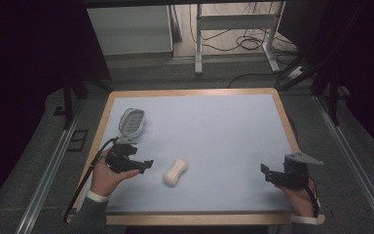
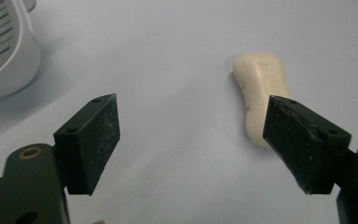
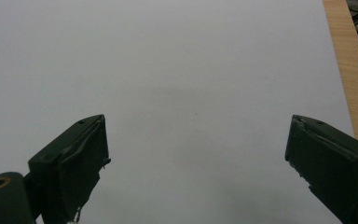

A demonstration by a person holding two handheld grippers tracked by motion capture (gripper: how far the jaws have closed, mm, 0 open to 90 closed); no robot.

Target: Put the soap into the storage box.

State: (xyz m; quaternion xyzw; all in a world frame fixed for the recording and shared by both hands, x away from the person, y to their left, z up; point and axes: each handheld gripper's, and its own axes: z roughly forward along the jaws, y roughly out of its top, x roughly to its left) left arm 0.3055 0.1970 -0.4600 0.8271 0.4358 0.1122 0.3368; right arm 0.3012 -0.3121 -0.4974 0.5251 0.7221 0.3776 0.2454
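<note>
A cream bar of soap (image 1: 176,171) lies on the pale blue table top (image 1: 224,126) near the front, left of centre. A white slotted soap dish (image 1: 132,121) stands at the back left. My left gripper (image 1: 147,165) sits just left of the soap, open, nothing between its jaws. In the left gripper view the soap (image 2: 260,88) lies ahead to the right, its near end hidden behind the right jaw, and the dish (image 2: 4,51) is at top left; the gripper (image 2: 193,109) is open. My right gripper (image 1: 264,170) rests open at the front right, over bare table (image 3: 198,123).
The table has a wooden rim (image 3: 347,65), close to the right gripper's right side. Beyond the far edge are a grey floor, a white cabinet (image 1: 129,29) and metal table legs with cables (image 1: 238,41). Dark rails run along both sides.
</note>
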